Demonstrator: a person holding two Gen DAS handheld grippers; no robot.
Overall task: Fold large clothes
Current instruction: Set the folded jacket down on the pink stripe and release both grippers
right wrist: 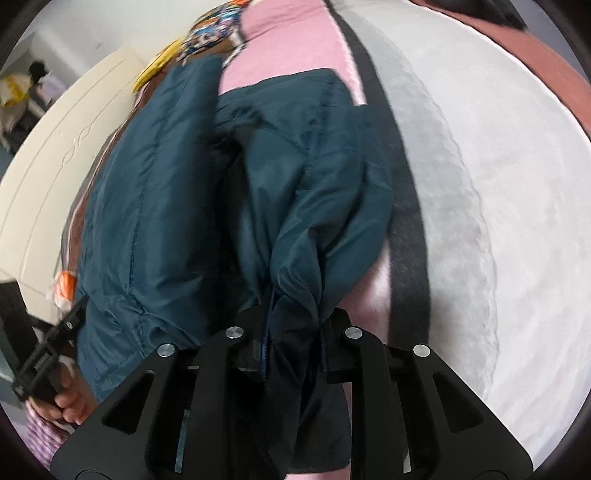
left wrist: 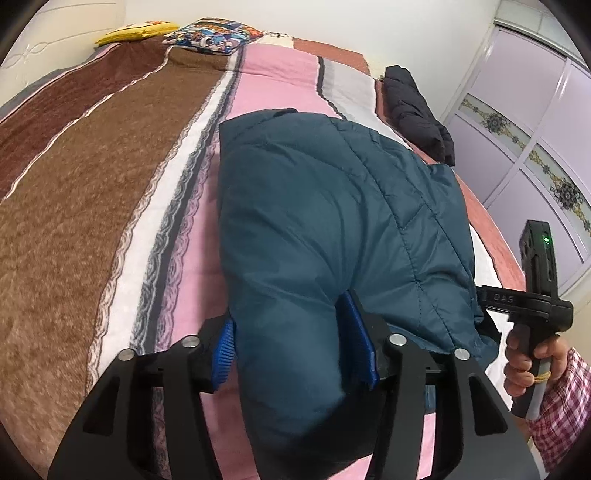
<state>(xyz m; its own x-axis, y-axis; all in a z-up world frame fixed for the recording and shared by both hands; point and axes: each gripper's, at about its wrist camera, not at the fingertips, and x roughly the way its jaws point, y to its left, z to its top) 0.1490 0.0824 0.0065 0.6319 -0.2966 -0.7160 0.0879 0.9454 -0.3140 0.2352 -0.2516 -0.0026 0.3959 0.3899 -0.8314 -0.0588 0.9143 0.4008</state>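
Note:
A teal quilted puffer jacket (left wrist: 332, 206) lies on the striped bed cover (left wrist: 110, 177), near the bed's right side. My left gripper (left wrist: 295, 339) is shut on a thick fold of the jacket, which bulges between the blue pads (left wrist: 356, 339). In the right wrist view my right gripper (right wrist: 293, 332) is shut on a bunched, twisted edge of the same jacket (right wrist: 184, 192), lifted off the cover (right wrist: 480, 184). The right gripper's handle and the hand on it also show in the left wrist view (left wrist: 532, 295), just right of the jacket.
A black garment (left wrist: 417, 110) lies folded at the bed's far right edge. A patterned pillow (left wrist: 214, 35) and a yellow pillow (left wrist: 136, 31) sit at the head. Purple wardrobe doors (left wrist: 535, 129) stand to the right. A cream headboard (right wrist: 55, 155) is to the left.

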